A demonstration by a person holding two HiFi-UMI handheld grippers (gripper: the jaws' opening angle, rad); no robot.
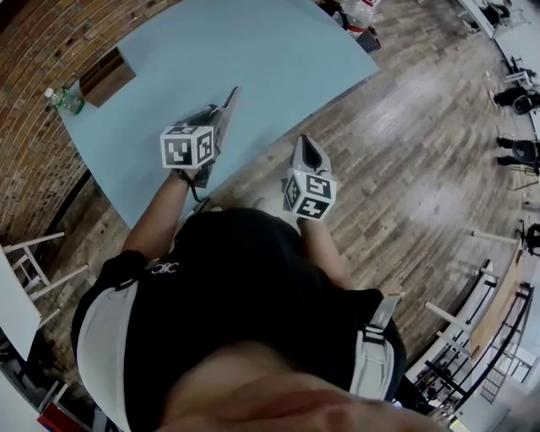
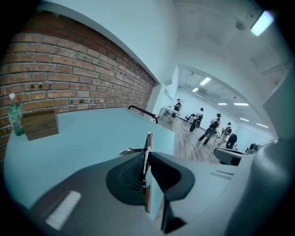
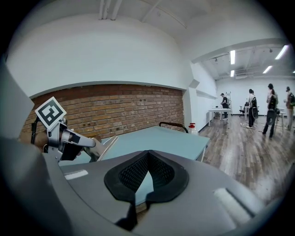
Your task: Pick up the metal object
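Observation:
The metal object is a thin flat plate, held off the blue table near its front edge. My left gripper is shut on it. In the left gripper view the plate stands edge-on between the pads and sticks out past the left gripper. The right gripper view shows the left gripper from the side, with the plate slanting up from it. My right gripper hovers off the table's edge over the wooden floor. Its jaws meet at the tips of the right gripper with nothing between them.
A wooden box and a green bottle stand at the table's far left by the brick wall. Another bottle stands beyond the far corner. A white chair is at the left. Several people stand far off.

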